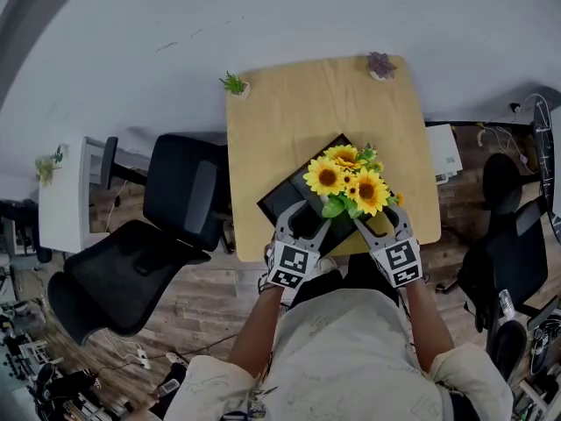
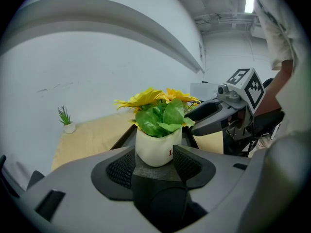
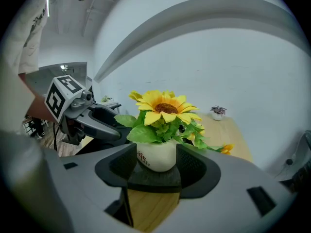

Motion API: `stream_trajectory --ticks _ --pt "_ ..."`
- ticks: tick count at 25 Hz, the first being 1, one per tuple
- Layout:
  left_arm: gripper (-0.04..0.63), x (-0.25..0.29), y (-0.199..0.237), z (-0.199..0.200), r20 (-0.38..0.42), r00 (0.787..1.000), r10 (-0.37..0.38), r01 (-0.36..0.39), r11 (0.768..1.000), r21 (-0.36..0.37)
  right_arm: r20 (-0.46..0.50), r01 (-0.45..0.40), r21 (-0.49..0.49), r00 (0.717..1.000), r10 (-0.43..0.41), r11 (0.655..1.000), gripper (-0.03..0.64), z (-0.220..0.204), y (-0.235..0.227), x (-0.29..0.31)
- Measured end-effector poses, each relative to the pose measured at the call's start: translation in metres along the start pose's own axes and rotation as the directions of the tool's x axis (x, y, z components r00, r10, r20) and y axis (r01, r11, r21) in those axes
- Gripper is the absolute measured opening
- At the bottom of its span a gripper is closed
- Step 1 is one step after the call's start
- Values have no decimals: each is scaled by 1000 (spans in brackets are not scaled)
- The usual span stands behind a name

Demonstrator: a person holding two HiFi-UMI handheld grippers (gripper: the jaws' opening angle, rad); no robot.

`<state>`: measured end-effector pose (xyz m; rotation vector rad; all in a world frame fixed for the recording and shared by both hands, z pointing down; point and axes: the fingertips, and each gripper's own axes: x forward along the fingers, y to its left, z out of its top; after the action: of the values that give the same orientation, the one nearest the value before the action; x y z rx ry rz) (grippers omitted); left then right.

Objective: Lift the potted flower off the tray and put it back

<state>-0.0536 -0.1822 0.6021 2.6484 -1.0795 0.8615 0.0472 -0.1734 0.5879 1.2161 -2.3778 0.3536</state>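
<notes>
A white pot (image 2: 156, 147) of yellow sunflowers (image 1: 346, 181) stands on the black tray (image 1: 287, 196) near the front edge of the wooden table (image 1: 316, 103). My left gripper (image 1: 305, 222) comes at it from the front left and my right gripper (image 1: 383, 224) from the front right. In the left gripper view, the pot sits at the tips of the left gripper (image 2: 154, 163), framed by both pads, jaws wide. The right gripper view shows the same pot (image 3: 156, 155) between the tips of the right gripper (image 3: 156, 168). I cannot see either pair of pads pressing on it.
A small green plant (image 1: 234, 84) and a purple one (image 1: 380, 65) stand at the table's far corners. Black office chairs (image 1: 180, 191) stand left of the table, another chair (image 1: 504, 253) to the right. A white side table (image 1: 66, 198) stands far left.
</notes>
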Motion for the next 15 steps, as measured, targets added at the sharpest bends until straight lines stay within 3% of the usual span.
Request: stream_trajectory --ticks 15 --pt "259 37 0 -7 -95 988 -125 131 990 53 -81 -112 -45 991 108 993 301 -7 -7 31"
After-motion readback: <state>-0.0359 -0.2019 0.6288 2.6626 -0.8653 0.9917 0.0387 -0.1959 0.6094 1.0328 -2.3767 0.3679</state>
